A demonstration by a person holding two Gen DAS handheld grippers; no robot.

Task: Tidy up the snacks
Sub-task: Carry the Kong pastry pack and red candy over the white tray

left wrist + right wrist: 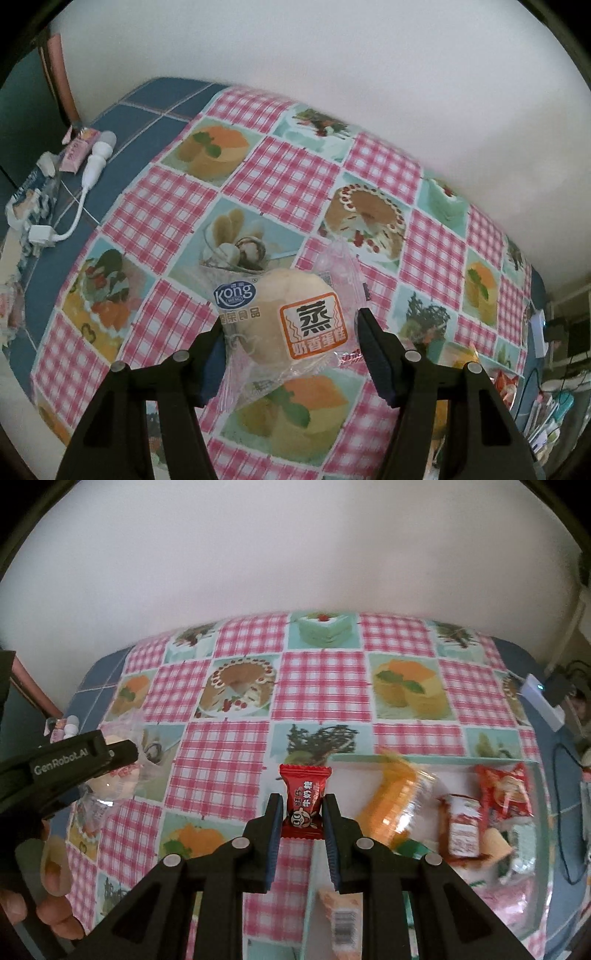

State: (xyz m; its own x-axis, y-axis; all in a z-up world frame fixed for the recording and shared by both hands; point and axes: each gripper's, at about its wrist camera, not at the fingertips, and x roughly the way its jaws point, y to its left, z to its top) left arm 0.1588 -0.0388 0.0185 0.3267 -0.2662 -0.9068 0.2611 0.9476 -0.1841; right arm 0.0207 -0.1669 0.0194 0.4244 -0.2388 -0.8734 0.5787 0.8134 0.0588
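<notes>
In the left wrist view my left gripper (291, 320) is shut on a steamed cake (295, 317) in a clear wrapper with a blue logo and an orange label, held above the checked tablecloth (288, 173). The right wrist view has my right gripper (303, 799) shut on a small red candy (304, 786), also off the cloth. At that view's left edge the left gripper's finger (110, 753) shows with the cake (110, 786) under it.
A clear box (424, 761) at the right holds an orange packet (395, 805) and red packets (463, 827). An orange barcoded packet (340, 919) lies under the right gripper. A white cable (92, 162), pink packet (75, 149) and a person's hand (51, 904) sit left.
</notes>
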